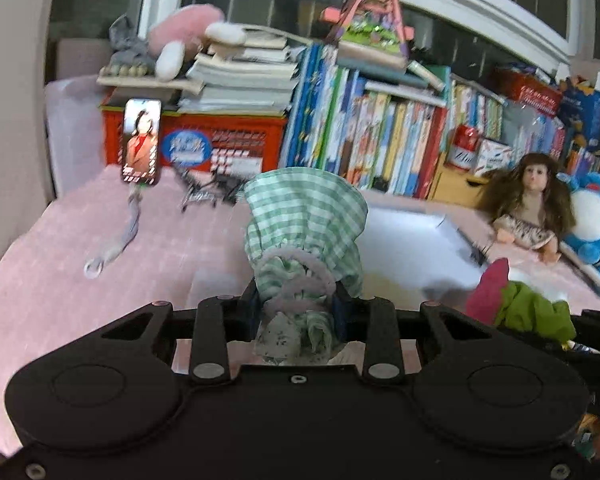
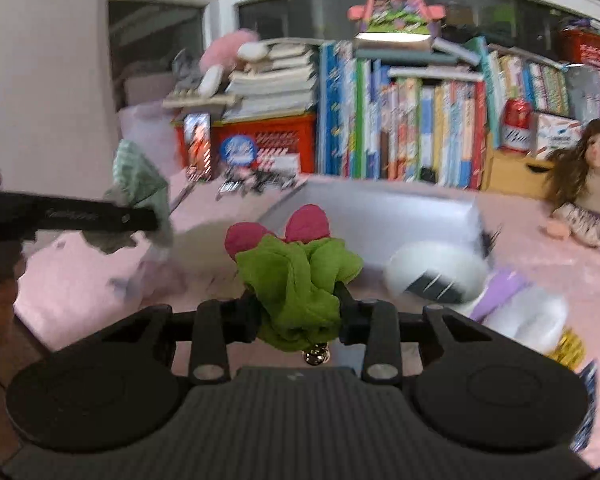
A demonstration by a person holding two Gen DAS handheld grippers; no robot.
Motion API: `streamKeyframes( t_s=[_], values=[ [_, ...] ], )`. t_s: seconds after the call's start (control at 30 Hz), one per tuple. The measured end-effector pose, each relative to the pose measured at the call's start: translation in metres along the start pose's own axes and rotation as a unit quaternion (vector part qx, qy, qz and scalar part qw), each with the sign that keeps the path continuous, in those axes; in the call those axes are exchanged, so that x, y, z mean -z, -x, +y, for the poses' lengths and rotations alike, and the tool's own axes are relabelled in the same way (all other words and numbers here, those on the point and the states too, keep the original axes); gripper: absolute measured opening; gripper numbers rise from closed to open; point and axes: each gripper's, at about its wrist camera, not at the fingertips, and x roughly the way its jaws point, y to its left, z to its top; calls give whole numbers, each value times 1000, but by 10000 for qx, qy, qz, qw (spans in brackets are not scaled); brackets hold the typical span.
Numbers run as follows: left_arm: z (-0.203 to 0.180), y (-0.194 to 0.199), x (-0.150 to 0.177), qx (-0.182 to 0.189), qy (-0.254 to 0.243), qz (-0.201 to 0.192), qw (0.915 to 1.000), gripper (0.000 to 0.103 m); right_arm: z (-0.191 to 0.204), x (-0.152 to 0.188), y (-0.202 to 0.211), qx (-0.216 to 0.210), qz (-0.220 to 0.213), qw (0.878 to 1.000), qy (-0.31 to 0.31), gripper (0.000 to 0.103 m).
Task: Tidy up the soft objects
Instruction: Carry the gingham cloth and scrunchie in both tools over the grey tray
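Observation:
My left gripper (image 1: 298,308) is shut on a green-and-white checked cloth bundle (image 1: 304,216) with a frilly trim, held above the pink table. In the right wrist view the same checked bundle (image 2: 138,184) hangs from the left gripper's dark arm (image 2: 80,216) at the left. My right gripper (image 2: 300,312) is shut on a green soft toy (image 2: 296,276) with two magenta ears; a small metal bell hangs under it. That green toy (image 1: 528,308) shows at the right of the left wrist view. A white open box (image 2: 380,208) lies behind both.
A doll (image 1: 528,208) with long brown hair sits at the right, a blue plush (image 1: 596,216) beside it. A white and purple plush (image 2: 480,284) lies near the box. Books (image 1: 380,136), a red crate (image 1: 228,140) and a phone (image 1: 140,142) line the back.

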Motion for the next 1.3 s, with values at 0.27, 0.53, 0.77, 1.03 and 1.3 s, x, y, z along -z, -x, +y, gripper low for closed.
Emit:
streamKeyframes(
  t_s=[0.27,0.53,0.77,1.03,1.3],
  values=[
    [-19,-30,-65,542,-90,146,9984,32,-40,-59,-20,212,42,9991,-376,41],
    [-43,-104,-115,908,37,958,9912,32,-88,-106,-73,419,753,9944,-605,42],
    [-64,-189,-119,815,29,1844,9795,32,-123,-116,-129,500,1664,9805,-923,42],
    [-76,-260,-93,626,206,2681,9611,32,-149,-97,-175,649,2306,9617,-1334,42],
    [-81,-289,-82,401,141,2928,9552,32,-163,-82,-199,712,2639,9502,-1496,44]
  ],
)
